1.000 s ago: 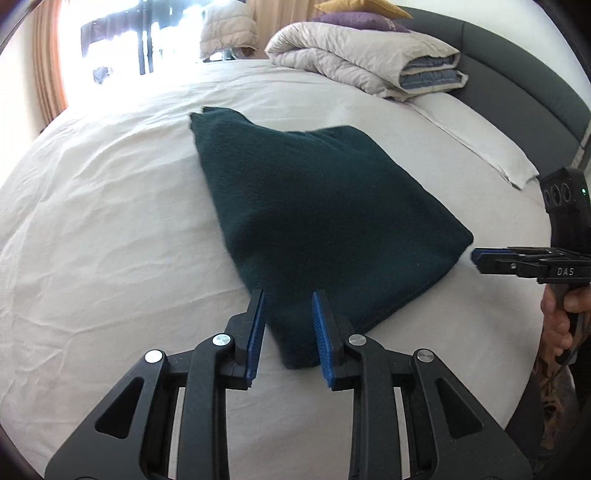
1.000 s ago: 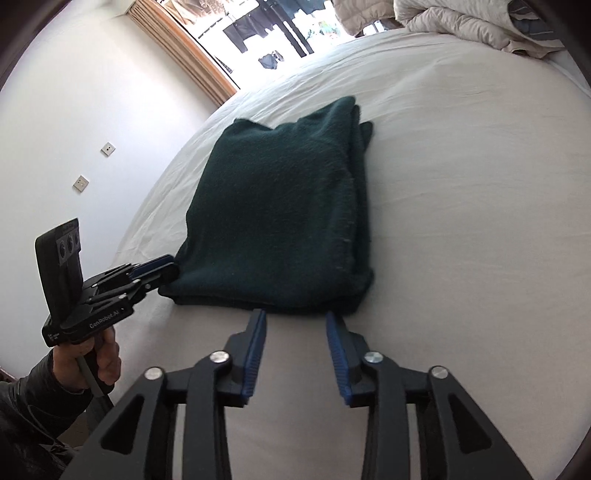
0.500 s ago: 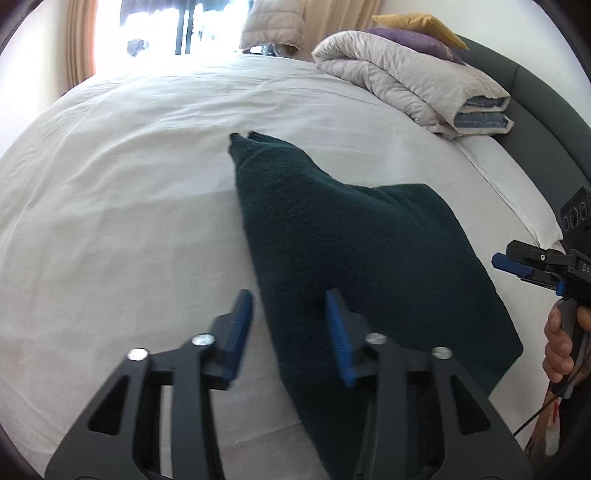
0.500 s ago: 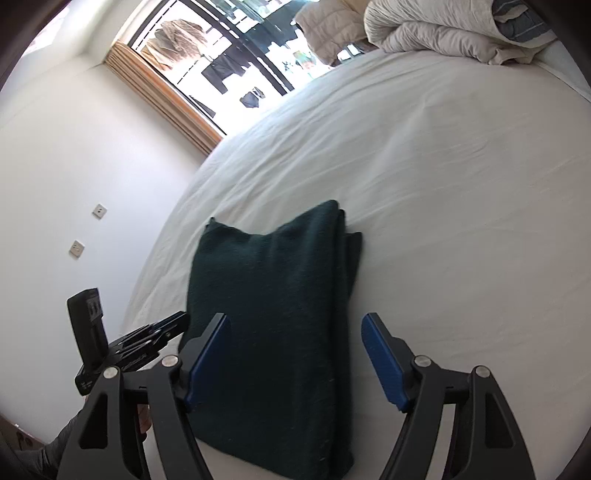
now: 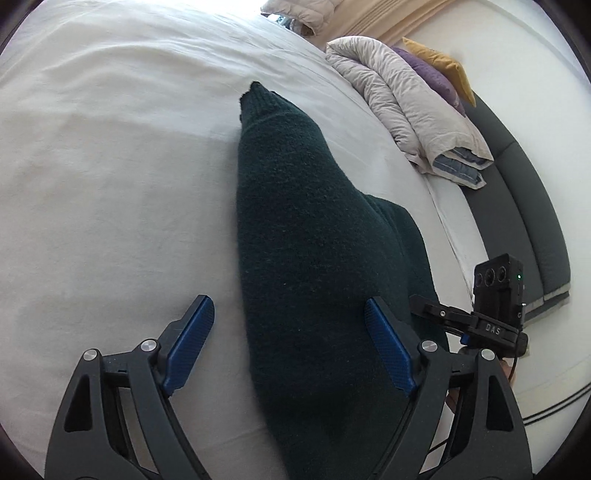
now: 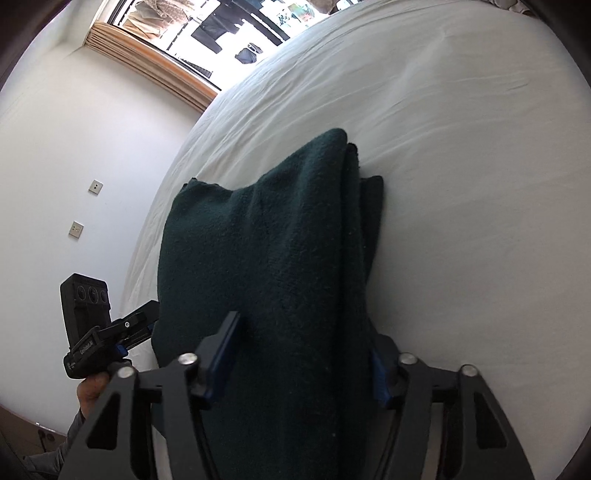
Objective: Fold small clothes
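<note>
A folded dark green knit garment (image 5: pixel 314 266) lies on the white bed sheet (image 5: pixel 110 166). My left gripper (image 5: pixel 291 343) is open wide, its blue-padded jaws astride the garment's near left edge, just above it. My right gripper (image 6: pixel 303 354) is open wide too, its jaws on either side of the garment's (image 6: pixel 280 258) near right part; the cloth fills the gap and hides part of the right pad. Each gripper shows in the other's view: the right one (image 5: pixel 443 317) at the garment's right side, the left one (image 6: pixel 136 332) at its left corner.
A folded beige duvet (image 5: pixel 406 107) with purple and yellow pillows sits at the bed's head, by a dark grey headboard (image 5: pixel 532 206). A white wall with two sockets (image 6: pixel 75 229) and a window (image 6: pixel 229 26) lie beyond the bed's left side.
Both grippers have moved forward over the garment's near edge and opened wider. The garment now sits between the jaws of each, where earlier it lay ahead of them.
</note>
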